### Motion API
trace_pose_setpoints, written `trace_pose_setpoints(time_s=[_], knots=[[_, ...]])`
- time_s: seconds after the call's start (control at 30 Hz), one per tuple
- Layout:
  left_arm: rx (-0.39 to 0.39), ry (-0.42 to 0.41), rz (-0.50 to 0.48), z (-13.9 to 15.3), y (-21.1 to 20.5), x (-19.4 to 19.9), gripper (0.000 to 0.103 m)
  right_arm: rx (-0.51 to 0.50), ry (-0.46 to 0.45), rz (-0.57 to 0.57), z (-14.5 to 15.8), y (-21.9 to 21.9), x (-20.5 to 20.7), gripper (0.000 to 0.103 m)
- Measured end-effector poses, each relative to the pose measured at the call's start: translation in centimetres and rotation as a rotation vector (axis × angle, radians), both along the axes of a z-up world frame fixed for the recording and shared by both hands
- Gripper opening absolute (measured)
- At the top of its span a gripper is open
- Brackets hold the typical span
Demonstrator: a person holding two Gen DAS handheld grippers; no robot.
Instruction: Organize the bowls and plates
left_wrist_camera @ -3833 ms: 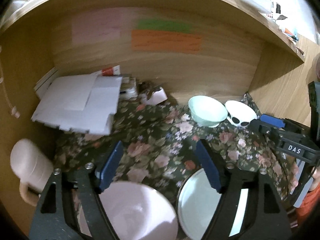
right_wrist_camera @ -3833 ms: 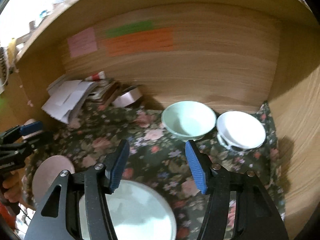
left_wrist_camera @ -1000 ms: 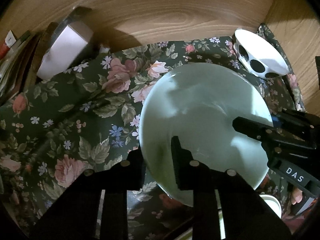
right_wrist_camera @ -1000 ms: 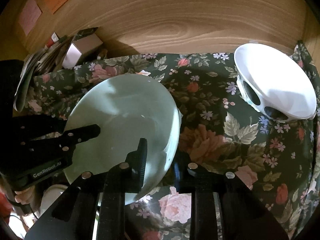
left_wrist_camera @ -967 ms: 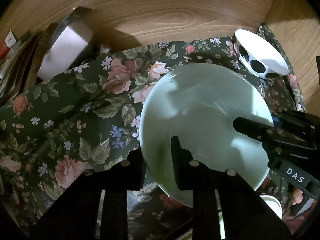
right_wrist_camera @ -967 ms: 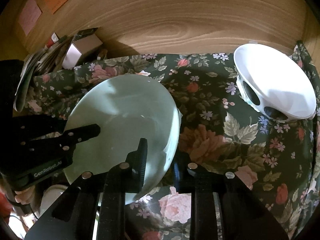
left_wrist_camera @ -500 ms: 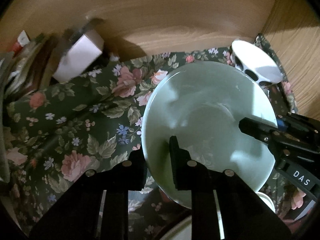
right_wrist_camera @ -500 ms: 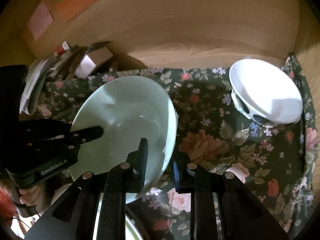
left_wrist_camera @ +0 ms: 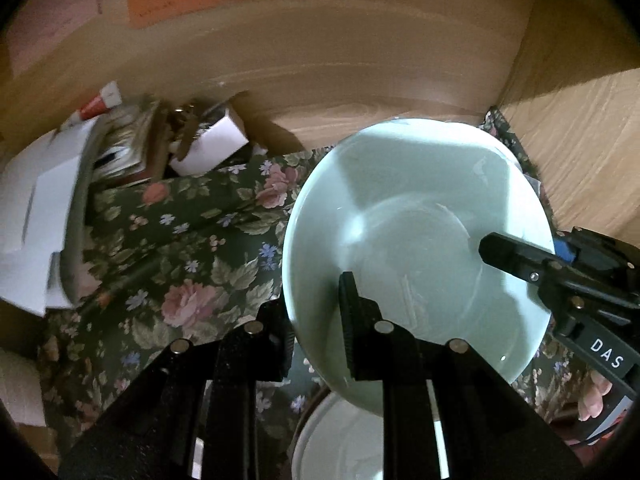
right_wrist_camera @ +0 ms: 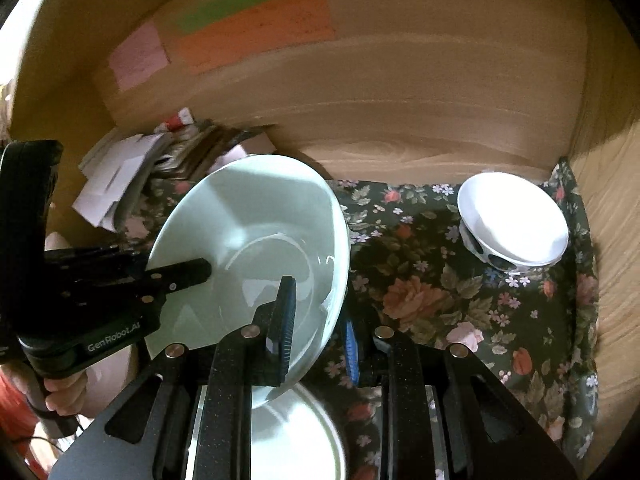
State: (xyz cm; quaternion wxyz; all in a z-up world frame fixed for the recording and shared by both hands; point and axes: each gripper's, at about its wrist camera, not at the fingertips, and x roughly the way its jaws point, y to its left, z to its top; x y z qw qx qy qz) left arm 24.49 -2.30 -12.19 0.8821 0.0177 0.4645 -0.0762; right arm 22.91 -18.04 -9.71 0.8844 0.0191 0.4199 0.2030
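Both grippers hold one pale green bowl (left_wrist_camera: 416, 216) in the air above the floral cloth (left_wrist_camera: 180, 248). My left gripper (left_wrist_camera: 316, 320) is shut on the bowl's near left rim. My right gripper (right_wrist_camera: 320, 320) is shut on its right rim, and the bowl (right_wrist_camera: 248, 240) tilts in the right wrist view. The right gripper (left_wrist_camera: 528, 264) shows from the right in the left wrist view, and the left gripper (right_wrist_camera: 176, 276) shows from the left in the right wrist view. A pale green plate (right_wrist_camera: 296, 440) lies below the bowl. A white bowl with dark spots (right_wrist_camera: 512, 220) stands at the back right.
A pile of white papers and boxes (left_wrist_camera: 48, 200) lies at the back left. A wooden back wall (right_wrist_camera: 400, 120) with coloured notes and a wooden side wall (left_wrist_camera: 580, 140) close the space. A pale pink object (left_wrist_camera: 16, 388) sits at the left edge.
Both grippers closed on the green bowl and have lifted it off the cloth, drawing it back toward the plate. The views now show more of the back wall.
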Motion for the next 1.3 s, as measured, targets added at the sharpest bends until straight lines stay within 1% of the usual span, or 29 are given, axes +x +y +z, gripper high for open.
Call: trace_pose_setpoints(time_s=[0.27, 0.53, 0.77, 1.03, 1.3], knots=[[-0.003, -0.046, 0.029, 1.5, 1.2, -3.5, 0.019, 0.004, -0.039, 0.03, 1.3, 1.6, -2.6, 0.019], [-0.014, -0.083, 0.06, 2.4, 3.2, -6.9, 0.019, 0.016, -0.046, 0.07, 1.5, 3.4, -4.5, 0.019], [-0.019, -0.105, 0.097, 2.7, 5.2, -9.8, 0.019, 0.032, -0.044, 0.113, 1.5, 5.4, -5.6, 0.019], [-0.03, -0.106, 0.153, 2.5, 7.9, -12.4, 0.019, 0.047, -0.033, 0.175, 1.0, 8.0, -6.7, 0.019], [-0.03, -0.112, 0.202, 2.1, 10.2, -14.7, 0.019, 0.062, -0.003, 0.23, 0.1, 10.6, -7.3, 0.019]])
